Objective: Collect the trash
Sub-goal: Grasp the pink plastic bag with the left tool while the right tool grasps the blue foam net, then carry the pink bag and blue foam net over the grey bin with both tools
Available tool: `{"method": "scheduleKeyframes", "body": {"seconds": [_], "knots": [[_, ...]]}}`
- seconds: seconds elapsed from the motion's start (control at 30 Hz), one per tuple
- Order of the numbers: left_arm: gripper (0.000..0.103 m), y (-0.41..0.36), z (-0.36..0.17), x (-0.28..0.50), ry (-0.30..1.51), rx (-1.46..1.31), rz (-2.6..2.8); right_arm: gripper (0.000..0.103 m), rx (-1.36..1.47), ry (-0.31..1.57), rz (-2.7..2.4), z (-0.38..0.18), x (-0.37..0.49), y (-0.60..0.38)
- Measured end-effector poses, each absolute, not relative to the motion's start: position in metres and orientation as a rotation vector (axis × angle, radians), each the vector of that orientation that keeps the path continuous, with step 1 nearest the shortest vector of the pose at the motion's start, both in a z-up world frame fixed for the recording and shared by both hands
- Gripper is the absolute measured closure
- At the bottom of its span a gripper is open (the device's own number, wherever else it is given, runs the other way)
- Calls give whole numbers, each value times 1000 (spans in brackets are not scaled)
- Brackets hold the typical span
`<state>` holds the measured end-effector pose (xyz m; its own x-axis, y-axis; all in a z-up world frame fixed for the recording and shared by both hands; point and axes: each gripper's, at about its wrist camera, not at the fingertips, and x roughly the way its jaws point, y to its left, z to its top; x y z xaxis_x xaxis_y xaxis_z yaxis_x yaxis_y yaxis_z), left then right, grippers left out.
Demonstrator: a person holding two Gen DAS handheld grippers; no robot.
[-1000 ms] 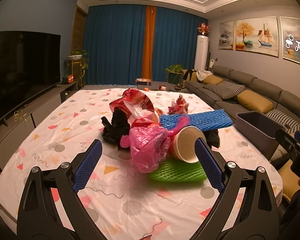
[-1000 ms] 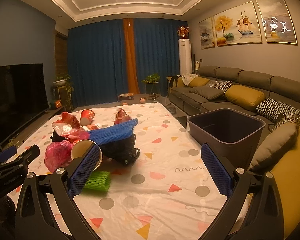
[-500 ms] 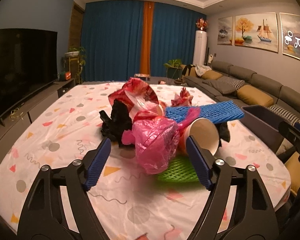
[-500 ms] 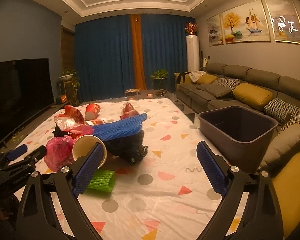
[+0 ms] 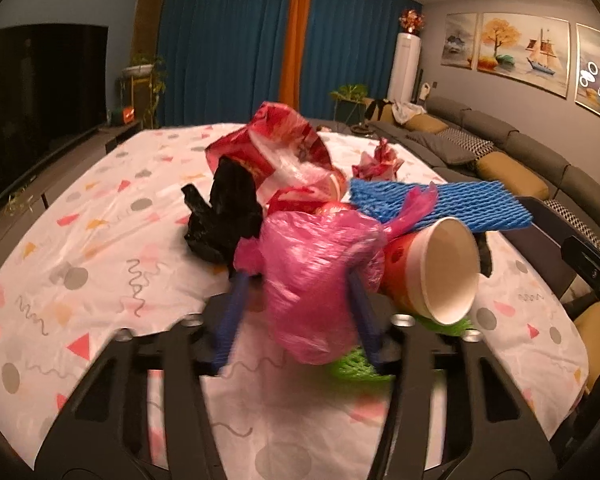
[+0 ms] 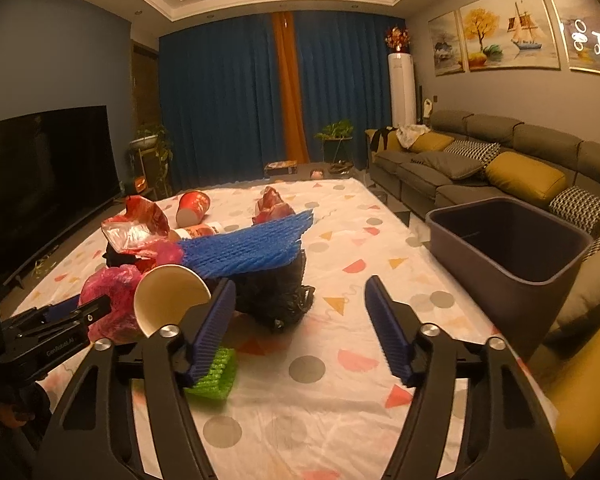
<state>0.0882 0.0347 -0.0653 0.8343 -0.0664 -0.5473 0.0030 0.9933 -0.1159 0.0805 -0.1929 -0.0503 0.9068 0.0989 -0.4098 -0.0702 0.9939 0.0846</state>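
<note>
A heap of trash lies on the patterned tablecloth [image 5: 100, 248]. My left gripper [image 5: 298, 276] has its fingers on both sides of a crumpled pink plastic bag [image 5: 316, 276], narrowed around it; the image is blurred. Beside the bag lie a paper cup [image 5: 440, 272], blue foam netting [image 5: 440, 204], green netting [image 5: 356, 364], a black bag [image 5: 228, 216] and a red wrapper [image 5: 276, 140]. My right gripper [image 6: 300, 292] is open and empty over the cloth, right of the heap, near the black bag [image 6: 272, 296]. The pink bag [image 6: 112, 300] shows there too.
A dark grey bin [image 6: 512, 252] stands off the table's right edge, by the sofa [image 6: 500, 160]. A TV [image 6: 44, 180] stands on the left. A second red cup [image 6: 192, 208] and a red wrapper [image 6: 272, 208] lie farther back.
My left gripper moved forward into the heap and its fingers closed in around the pink bag. My right gripper advanced a little and stayed open.
</note>
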Motion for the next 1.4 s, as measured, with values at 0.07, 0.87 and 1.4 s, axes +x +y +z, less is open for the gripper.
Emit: {"method": "scheduleKeyframes", "body": {"seconds": [0.07,0.87,1.4], "knots": [[72,37,-66,89,584,-123,-45,45,73,434,99,-52,87,-192],[97,65,-45,56,498,-196,-53,60,165,484,186,-56,129,-184],[97,61,-40,52,480,-179,-57,96,101,393,216,-31,122,-173]]}}
